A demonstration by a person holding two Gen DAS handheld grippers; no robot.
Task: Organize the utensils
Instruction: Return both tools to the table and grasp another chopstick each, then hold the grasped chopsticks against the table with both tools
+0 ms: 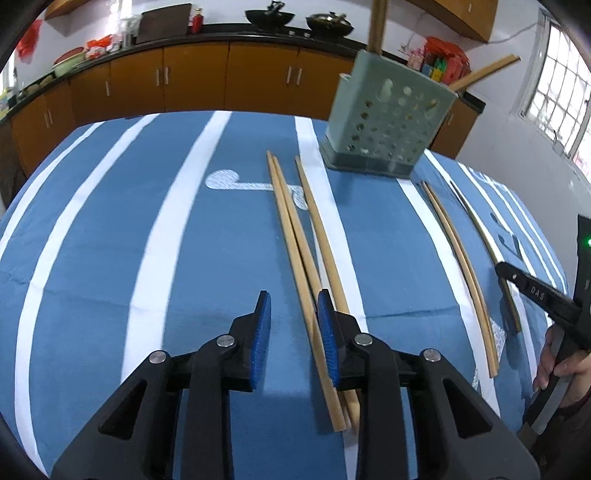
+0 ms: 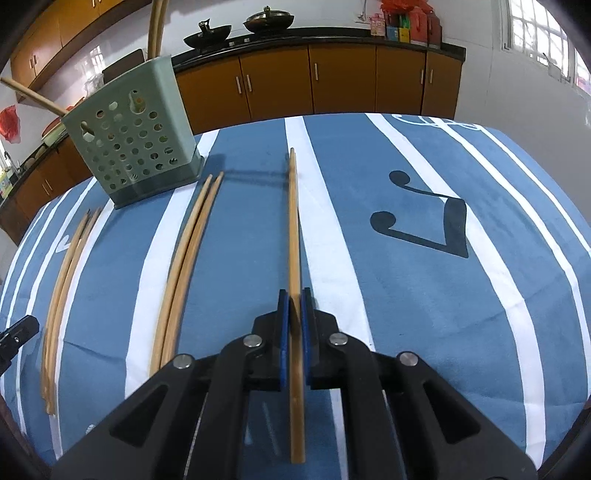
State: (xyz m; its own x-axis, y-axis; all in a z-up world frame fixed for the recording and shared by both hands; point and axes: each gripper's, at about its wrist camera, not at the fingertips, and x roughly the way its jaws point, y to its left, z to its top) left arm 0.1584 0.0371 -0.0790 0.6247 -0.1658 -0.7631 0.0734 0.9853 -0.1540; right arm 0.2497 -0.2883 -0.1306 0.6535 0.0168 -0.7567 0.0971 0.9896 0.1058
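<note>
Several wooden chopsticks lie on the blue striped tablecloth (image 1: 221, 258). A green perforated utensil holder (image 1: 388, 122) stands at the far side, with chopsticks standing in it; it also shows in the right wrist view (image 2: 133, 144). My left gripper (image 1: 293, 339) is open and empty, its right pad beside a group of three chopsticks (image 1: 299, 240). My right gripper (image 2: 294, 332) is shut on a pair of chopsticks (image 2: 294, 229), held low and pointing away. Another pair (image 2: 188, 258) lies left of it, and the group of three (image 2: 66, 280) further left.
Kitchen cabinets (image 1: 229, 77) and a counter with woks (image 1: 328, 22) run behind the table. The right gripper and the hand holding it (image 1: 554, 314) show at the right edge of the left wrist view. The table edge curves close behind the holder.
</note>
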